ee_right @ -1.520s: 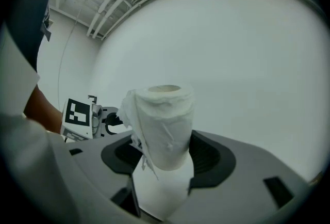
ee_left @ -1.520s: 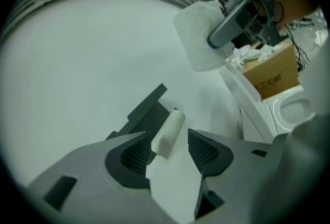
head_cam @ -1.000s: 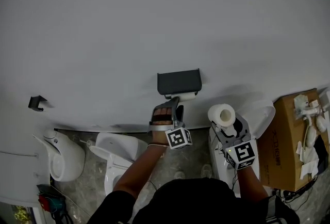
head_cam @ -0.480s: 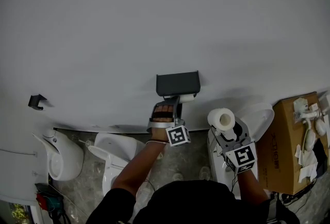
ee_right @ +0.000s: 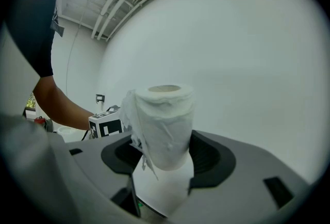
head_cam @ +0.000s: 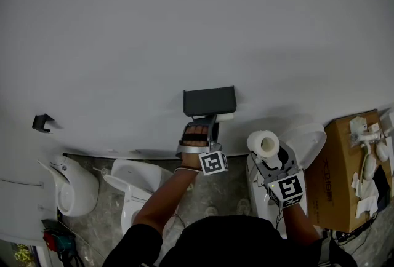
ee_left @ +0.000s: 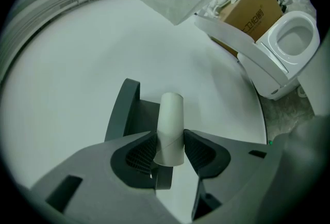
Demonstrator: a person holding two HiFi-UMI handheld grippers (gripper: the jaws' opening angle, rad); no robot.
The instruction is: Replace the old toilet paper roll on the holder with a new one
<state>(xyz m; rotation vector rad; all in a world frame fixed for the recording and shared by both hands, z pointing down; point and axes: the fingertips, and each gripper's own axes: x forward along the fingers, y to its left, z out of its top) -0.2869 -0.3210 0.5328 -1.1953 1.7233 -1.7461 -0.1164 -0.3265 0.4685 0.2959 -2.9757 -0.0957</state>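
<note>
Old toilet paper roll [ee_left: 170, 125], a bare cardboard tube on the wall holder [ee_left: 124, 112], pinched by left hand-held gripper [ee_left: 170, 141], jaws just closing onto it, likely to slide it off. New roll [ee_right: 165, 120] clamped upright in right hand-held gripper [ee_right: 166, 153], held ready beside for the swap

We see the right gripper [ee_right: 166, 156] closed on a toilet paper roll [ee_right: 165, 125], its pads pressing the roll's lower sides. The roll stands upright between the jaws, and a torn loose edge hangs down its left side. Left of the tongs we see a marker cube [ee_right: 105, 126] and a person's arm [ee_right: 62, 104]. Ahead of the tongs is a plain white wall [ee_right: 232, 52].
</note>
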